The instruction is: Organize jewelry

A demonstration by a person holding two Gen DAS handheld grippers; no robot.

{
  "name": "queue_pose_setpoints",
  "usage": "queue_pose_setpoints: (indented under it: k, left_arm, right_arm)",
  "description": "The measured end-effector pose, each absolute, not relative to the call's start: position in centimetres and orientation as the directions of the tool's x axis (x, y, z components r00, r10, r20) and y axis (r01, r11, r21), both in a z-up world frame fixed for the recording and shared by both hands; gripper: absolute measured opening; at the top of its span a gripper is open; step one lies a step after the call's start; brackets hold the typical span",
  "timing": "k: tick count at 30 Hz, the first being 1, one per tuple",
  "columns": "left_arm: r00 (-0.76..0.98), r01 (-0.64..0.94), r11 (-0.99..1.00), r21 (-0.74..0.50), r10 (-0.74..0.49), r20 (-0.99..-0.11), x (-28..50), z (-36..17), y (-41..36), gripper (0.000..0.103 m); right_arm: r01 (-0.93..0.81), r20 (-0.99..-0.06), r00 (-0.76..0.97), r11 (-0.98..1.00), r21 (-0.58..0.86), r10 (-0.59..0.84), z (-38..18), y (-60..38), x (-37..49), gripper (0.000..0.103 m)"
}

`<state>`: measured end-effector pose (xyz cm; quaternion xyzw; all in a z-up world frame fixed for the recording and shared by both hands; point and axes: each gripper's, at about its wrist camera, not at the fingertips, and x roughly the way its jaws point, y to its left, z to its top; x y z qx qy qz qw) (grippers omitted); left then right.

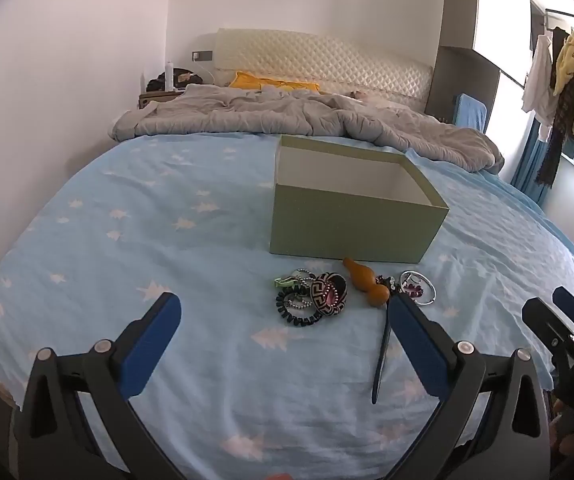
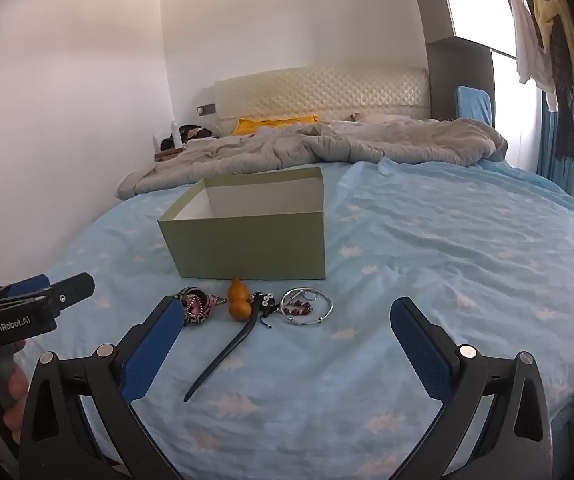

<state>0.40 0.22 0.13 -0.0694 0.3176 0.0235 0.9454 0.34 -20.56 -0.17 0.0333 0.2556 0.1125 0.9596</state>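
An open green box (image 1: 351,228) (image 2: 247,244) with a white inside stands on the blue bed sheet. In front of it lies jewelry: black hair ties and beads (image 1: 297,304), a patterned black-and-tan bangle (image 1: 329,294) (image 2: 197,310), an orange gourd charm (image 1: 367,282) (image 2: 239,300), a long black hair stick (image 1: 381,356) (image 2: 227,348), and a silver bangle with red beads (image 1: 417,288) (image 2: 306,307). My left gripper (image 1: 285,308) is open above the sheet, just short of the pile. My right gripper (image 2: 287,316) is open, just short of the hair stick and bangle.
A rumpled grey duvet (image 1: 287,116) and a yellow pillow (image 1: 275,82) lie behind the box by the headboard. Clothes hang on a rack (image 1: 567,92) at the right. The bed's edge drops off at the right (image 1: 559,340).
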Motion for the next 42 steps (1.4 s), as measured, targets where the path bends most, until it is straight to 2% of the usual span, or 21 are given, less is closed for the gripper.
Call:
queue_pose_setpoints:
  k: [42]
  left_arm:
    - [0.798,-0.073,0.993,-0.092,0.003,-0.603,0.72,0.78,-0.47,0.103]
  right_arm:
    - [-0.187,-0.494,0.839,0.974,0.131,0.227,-0.11,-21.1,0.48,0.103]
